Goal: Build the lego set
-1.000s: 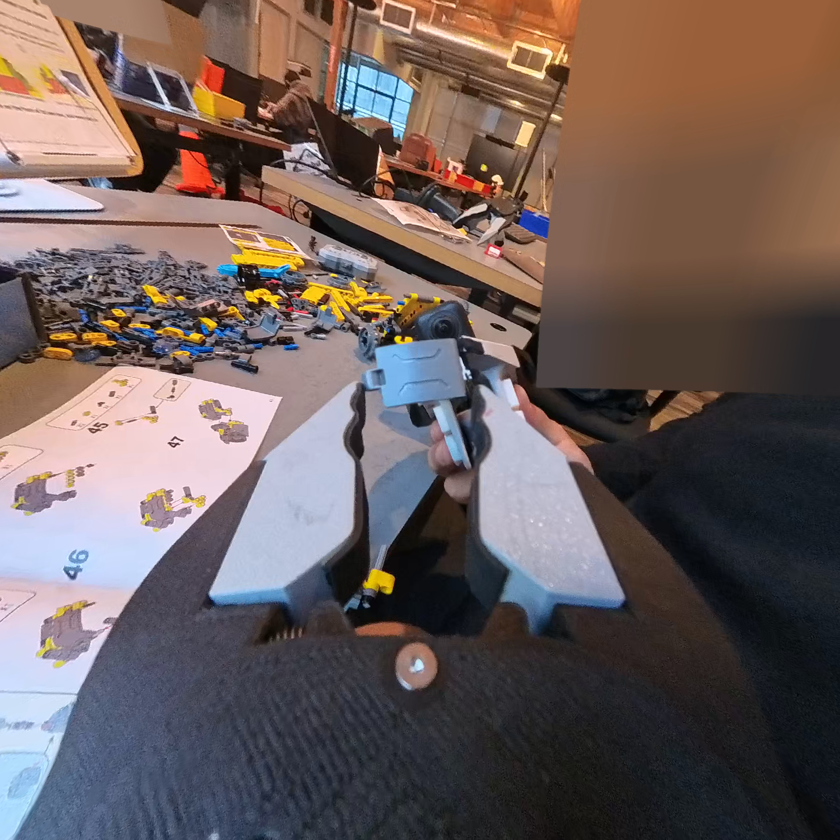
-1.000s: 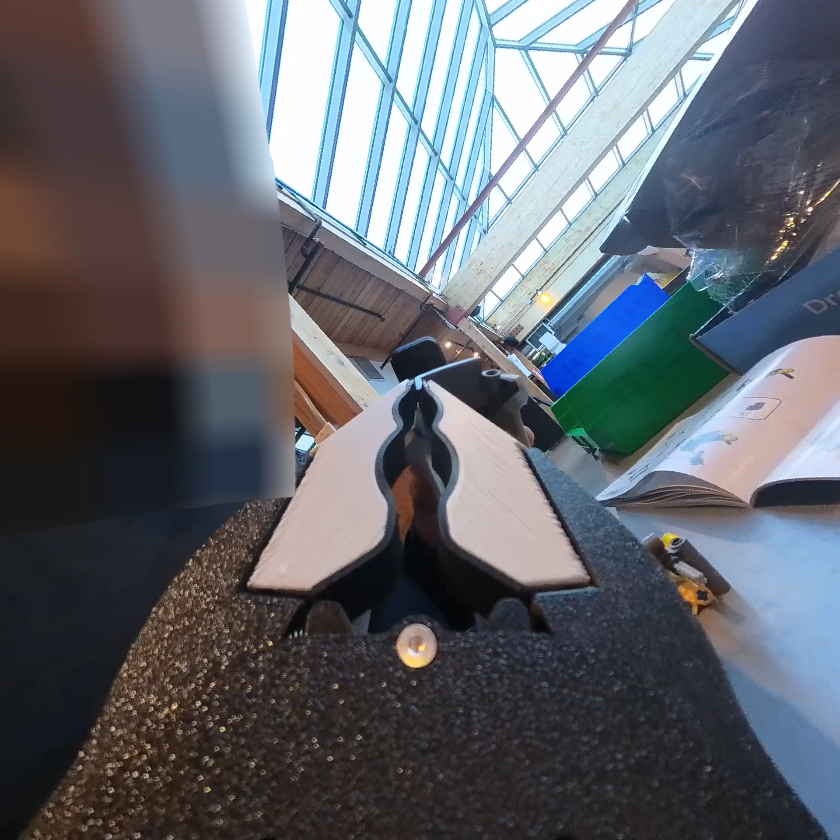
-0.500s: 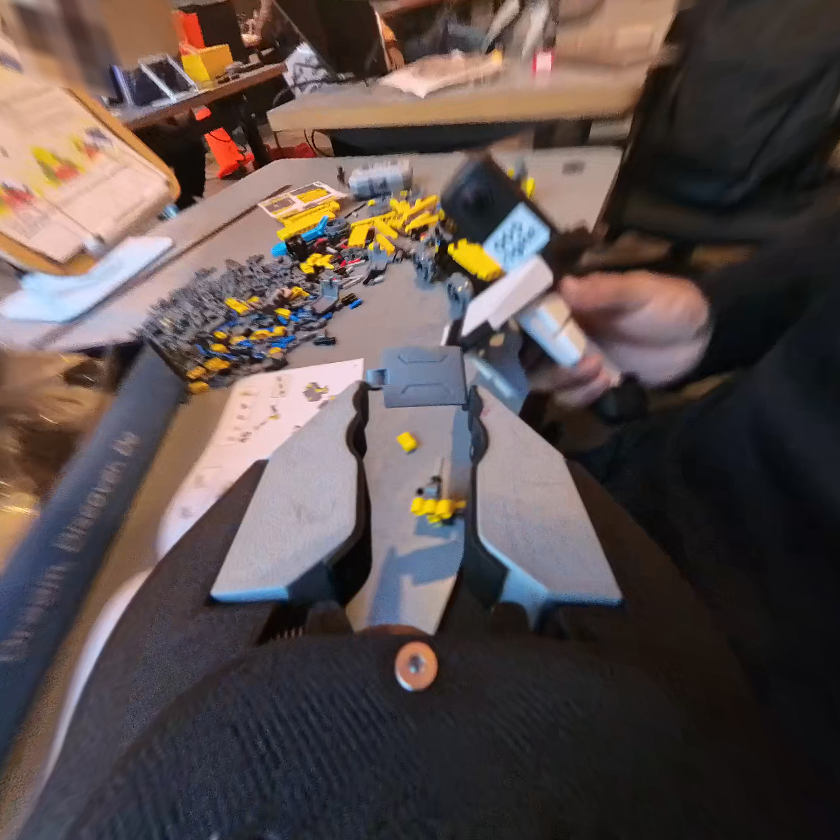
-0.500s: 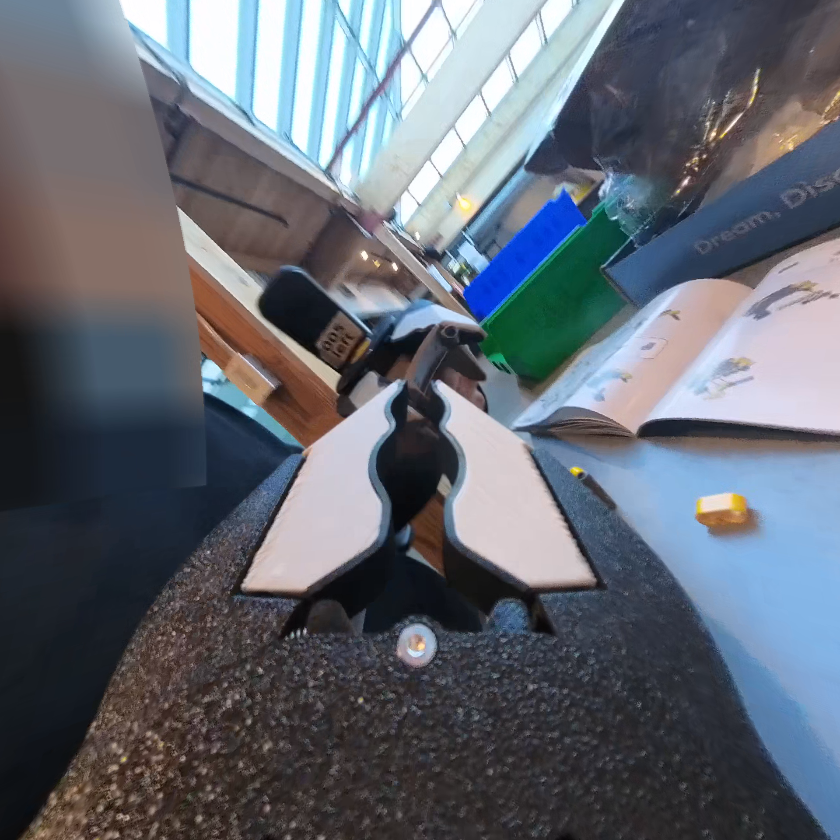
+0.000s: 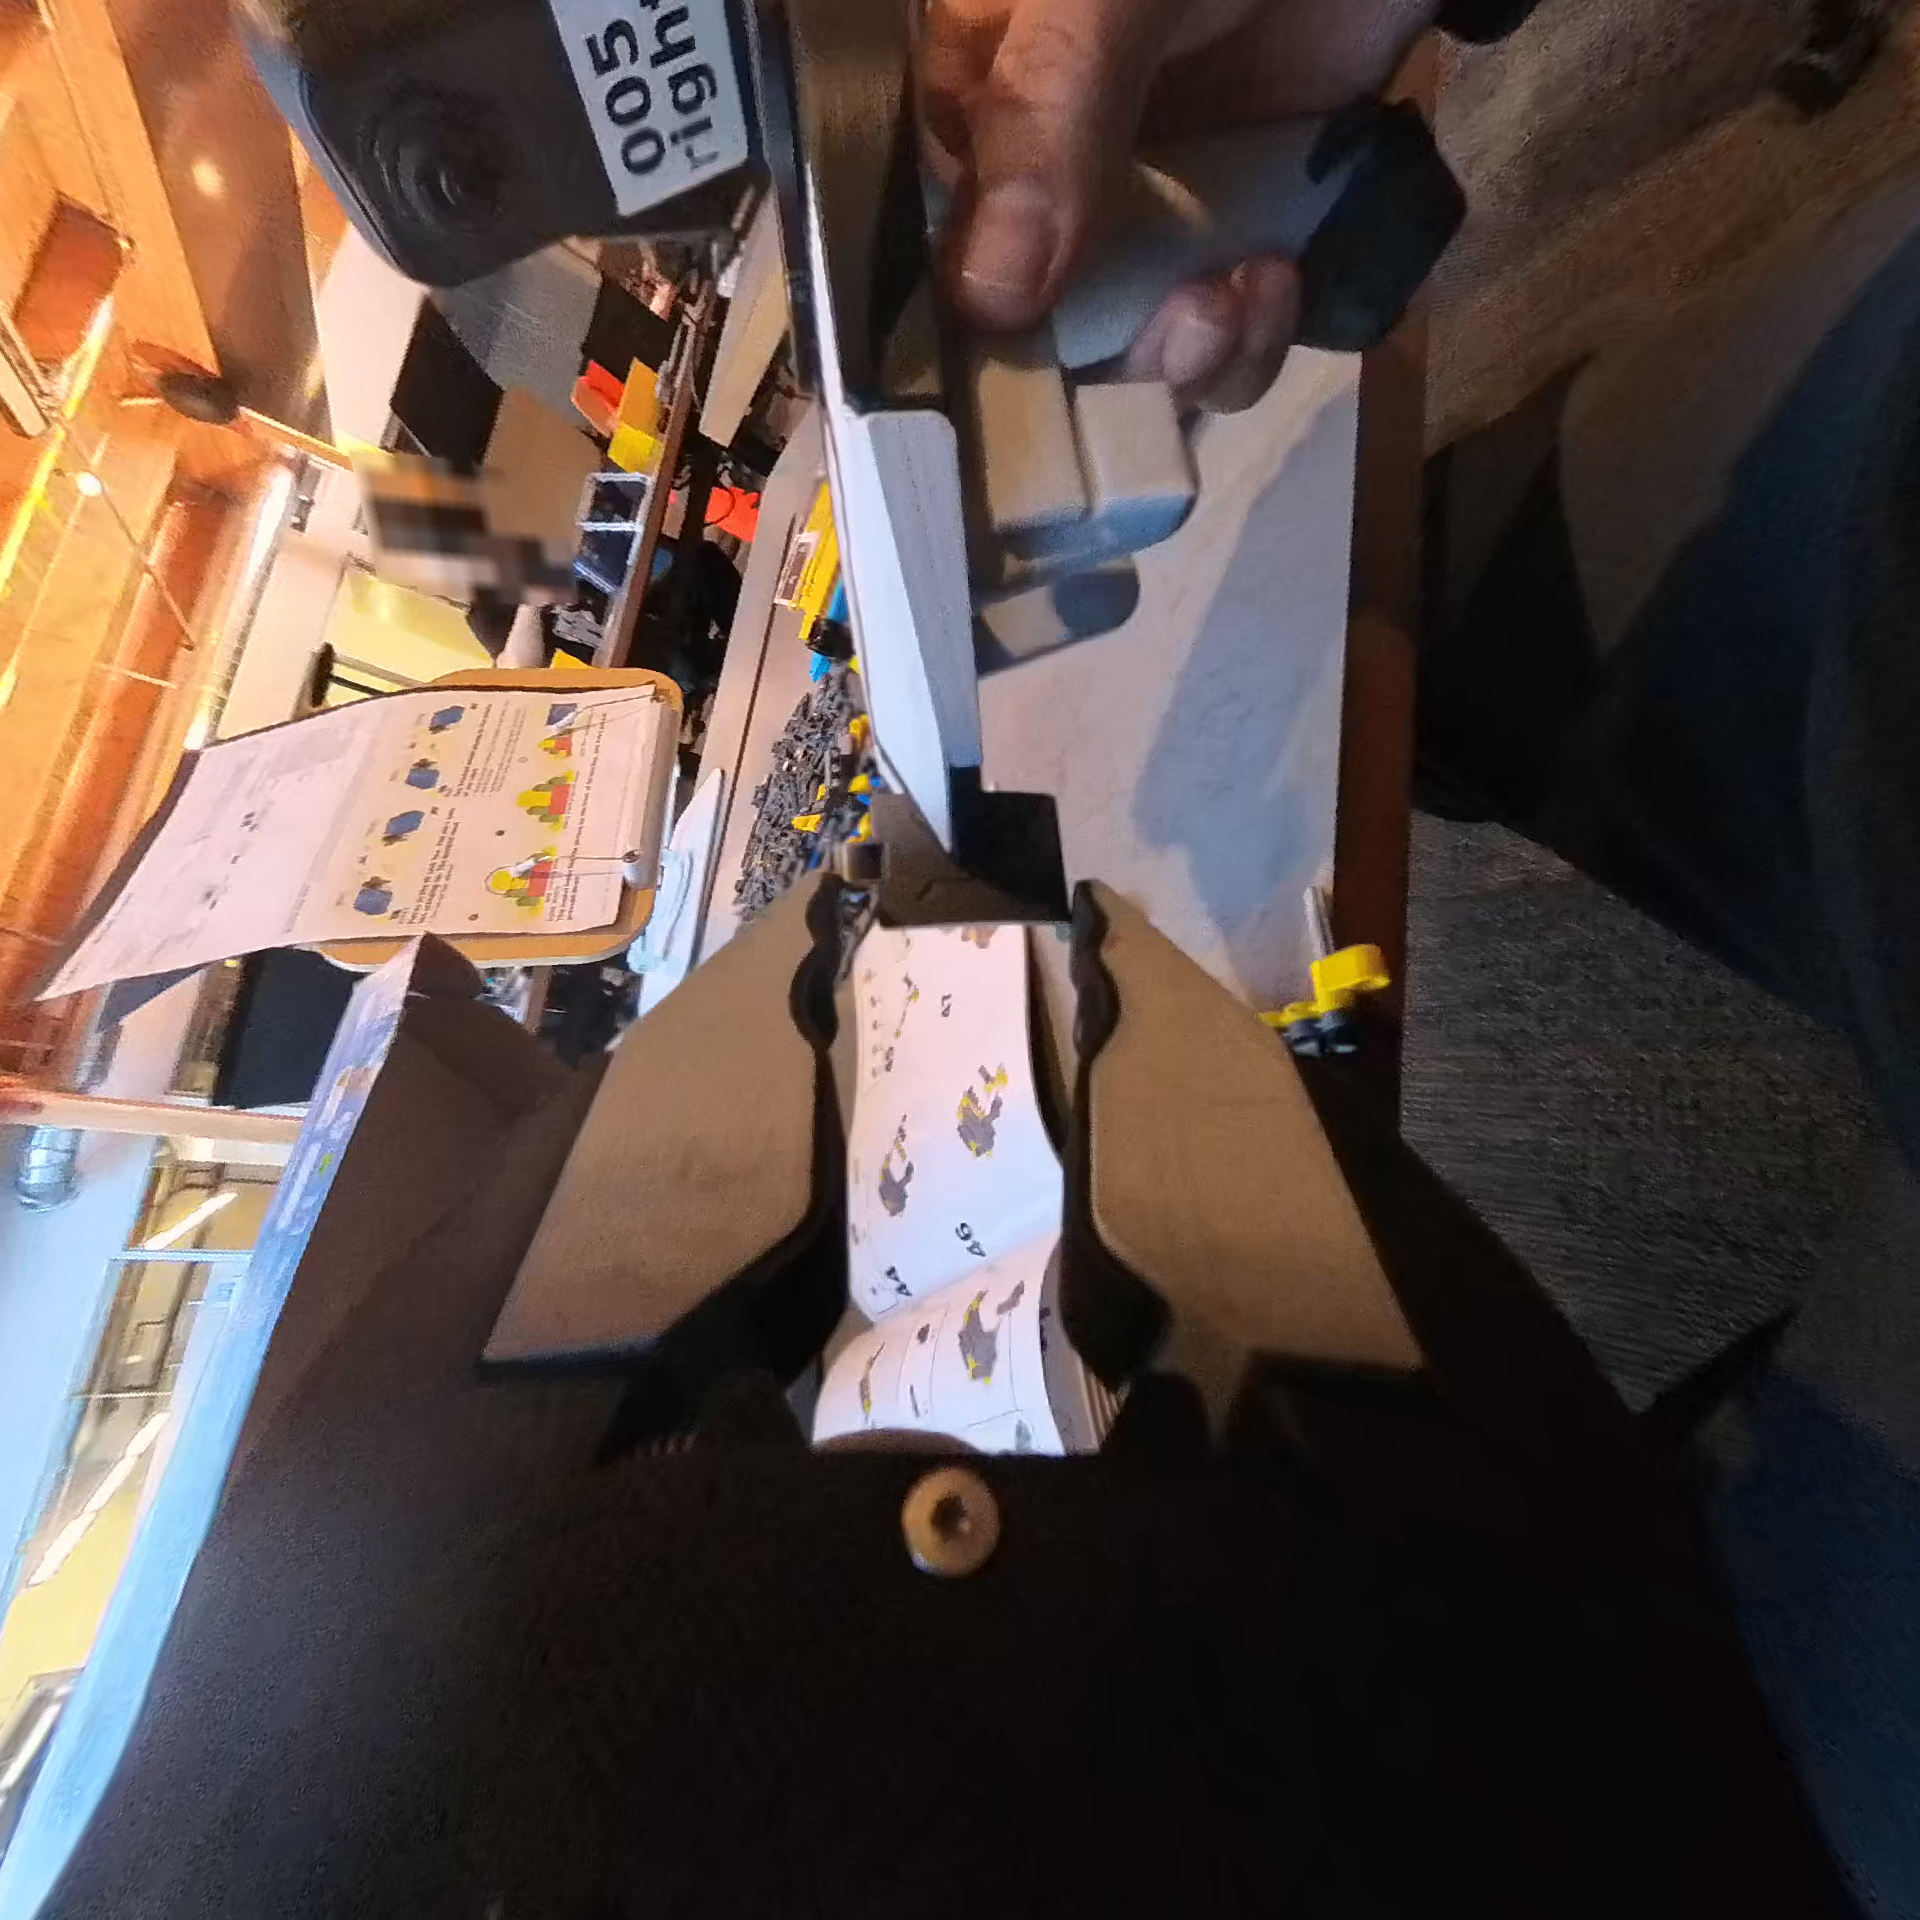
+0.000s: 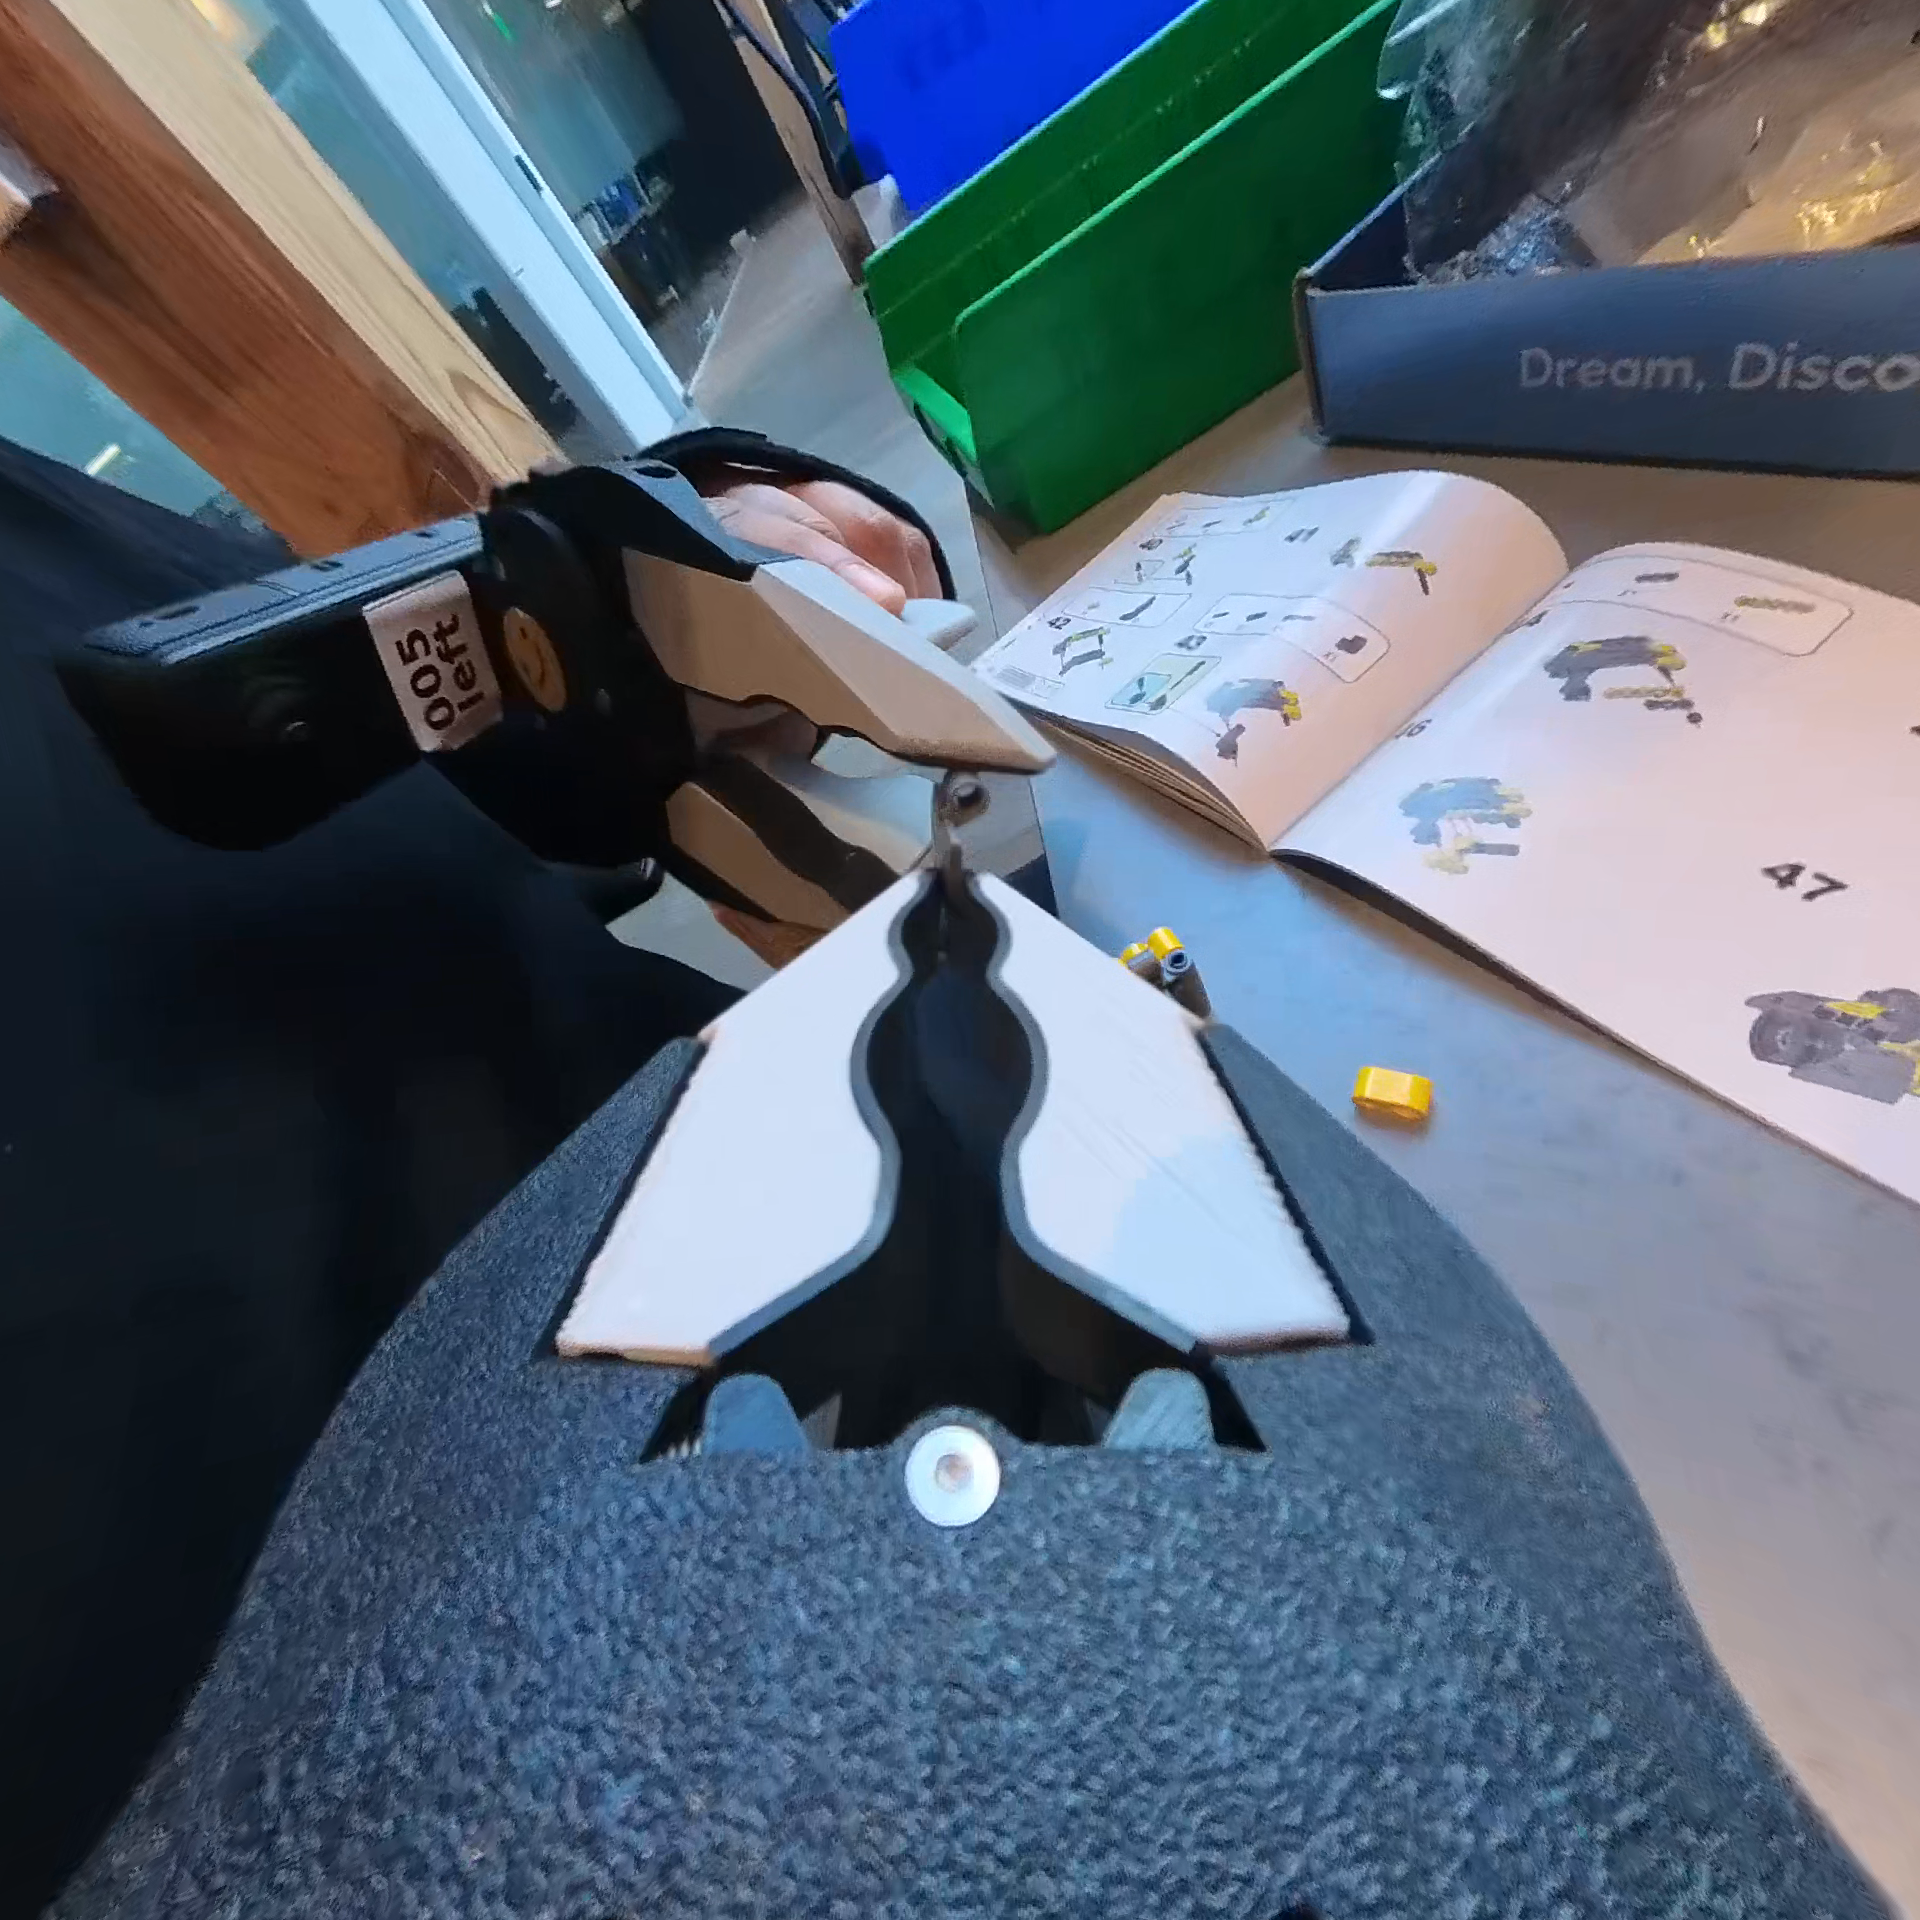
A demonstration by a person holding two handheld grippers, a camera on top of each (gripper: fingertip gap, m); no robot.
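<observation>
Where my two grippers meet: a flat grey plastic panel piece [image 5: 971,878], held up in the air above the near edge of the grey table [image 6: 1558,1299].
My left gripper [image 5: 951,914]: its fingers sit a little apart and clamp the panel piece between their tips, gripping it across its flat width.
My right gripper [image 6: 948,883]: its fingers are pressed almost together and pinch a thin grey edge with a round hole in it. This looks like the same panel piece seen side-on, and it reaches up to the left fingertips.
My hands: one hand [image 5: 1039,156] wraps the handle of the right gripper, and the other hand [image 6: 831,540] is on the left one.
Below the piece: an open white instruction booklet with printed building steps [image 6: 1507,748] lies flat on the table.
Near the booklet: a small yellow plastic brick [image 6: 1392,1093] lies on the bare table just beside the page edge. A small yellow-and-grey part [image 6: 1169,951] lies close to my right fingers.
Farther back: a heap of loose grey, yellow and blue building parts [image 5: 800,769], and a wooden clipboard with a printed sheet [image 5: 416,821] standing beside it.
Behind the booklet: a dark grey cardboard box [image 6: 1610,364] and a green plastic bin [image 6: 1091,312].
</observation>
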